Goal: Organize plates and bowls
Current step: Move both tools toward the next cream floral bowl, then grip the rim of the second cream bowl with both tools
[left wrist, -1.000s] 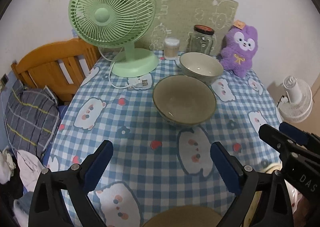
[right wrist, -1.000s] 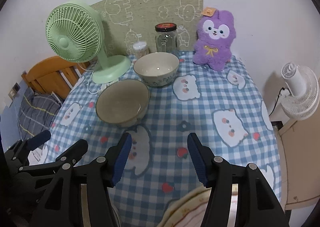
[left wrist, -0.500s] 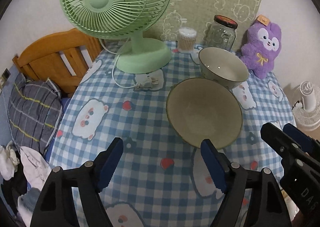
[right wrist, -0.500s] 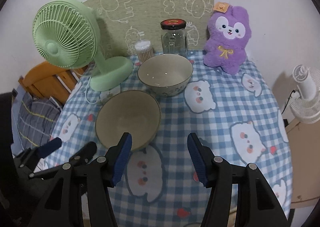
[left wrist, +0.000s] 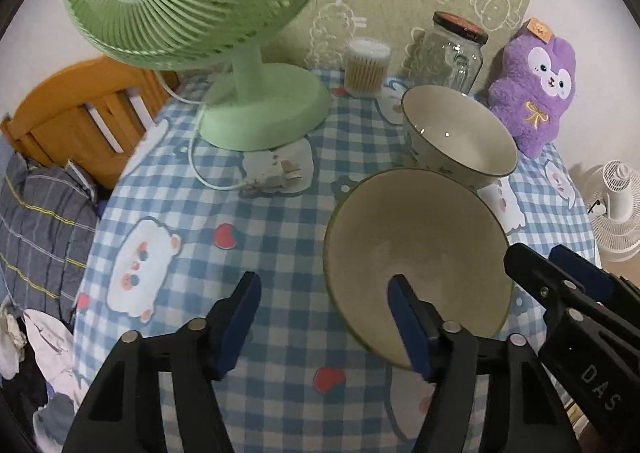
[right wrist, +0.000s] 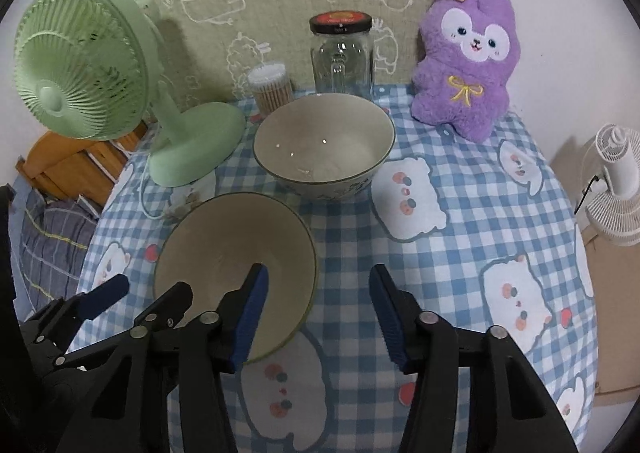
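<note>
Two bowls stand on the surface (right wrist: 460,253), which is covered with a blue checked cloth printed with white bears. The nearer bowl (left wrist: 416,253) is wide and olive-rimmed with a dull beige inside; the farther bowl (right wrist: 324,145) is deeper, glossy white inside, and sits just behind it, the two rims close together or touching. The left gripper (left wrist: 324,317) is closing: its right finger (left wrist: 408,325) reaches in over the near rim of the nearer bowl and its left finger lies outside over the cloth, so the bowl's near-left wall is between them, but the pads do not press on it yet. The right gripper (right wrist: 316,309) is closing too, with its left finger (right wrist: 252,313) over the bowl's inside and its right finger out over the cloth, the bowl's right-hand wall between them and not gripped. Neither holds anything. Behind the bowls, along the wall, stand a green desk fan (right wrist: 88,69), a tub of cotton swabs (right wrist: 272,87), an empty glass jar (right wrist: 342,53) with a dark lid, and a purple plush toy (right wrist: 468,65). A white fan (right wrist: 616,193) stands off the surface's right edge.
</note>
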Demonstrator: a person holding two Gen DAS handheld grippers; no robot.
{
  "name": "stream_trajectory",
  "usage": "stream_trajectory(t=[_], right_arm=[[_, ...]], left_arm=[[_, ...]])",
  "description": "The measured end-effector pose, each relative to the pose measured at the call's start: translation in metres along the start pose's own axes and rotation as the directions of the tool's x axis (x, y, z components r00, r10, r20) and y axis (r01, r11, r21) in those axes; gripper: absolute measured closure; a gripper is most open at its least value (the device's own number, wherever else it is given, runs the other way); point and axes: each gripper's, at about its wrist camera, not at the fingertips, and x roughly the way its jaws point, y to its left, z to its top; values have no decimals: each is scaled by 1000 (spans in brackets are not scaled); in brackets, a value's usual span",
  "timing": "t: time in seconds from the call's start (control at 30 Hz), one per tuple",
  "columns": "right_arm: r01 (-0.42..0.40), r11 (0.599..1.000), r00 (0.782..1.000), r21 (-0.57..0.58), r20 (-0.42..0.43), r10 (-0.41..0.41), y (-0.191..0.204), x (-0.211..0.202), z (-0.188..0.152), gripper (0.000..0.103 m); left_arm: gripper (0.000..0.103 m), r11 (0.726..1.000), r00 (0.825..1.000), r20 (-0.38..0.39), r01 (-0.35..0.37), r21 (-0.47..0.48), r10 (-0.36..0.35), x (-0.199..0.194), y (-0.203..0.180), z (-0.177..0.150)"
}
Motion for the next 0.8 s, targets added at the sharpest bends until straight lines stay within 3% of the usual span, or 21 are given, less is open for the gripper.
stream_trajectory(t=[0.07, 0.3, 0.63, 0.8], right_arm=[[14, 1000, 1000, -9, -22, -14, 1, 9, 2, 57], [22, 1000, 998, -17, -60, -23, 3, 28, 5, 64], [25, 1000, 996, -16, -80, -26, 5, 40, 5, 83], [8, 1000, 997, -19, -81, -10, 8, 41, 6, 91]], left_arm=[[42, 1000, 1000, 5, 5, 0, -5, 4, 0, 3], [61, 1000, 1000, -21, 9, 8, -9, 18, -2, 9], [69, 999, 999, -37, 33, 36, -32, 27, -11, 7], [88, 999, 997, -66, 38, 25, -36, 30, -10, 7]])
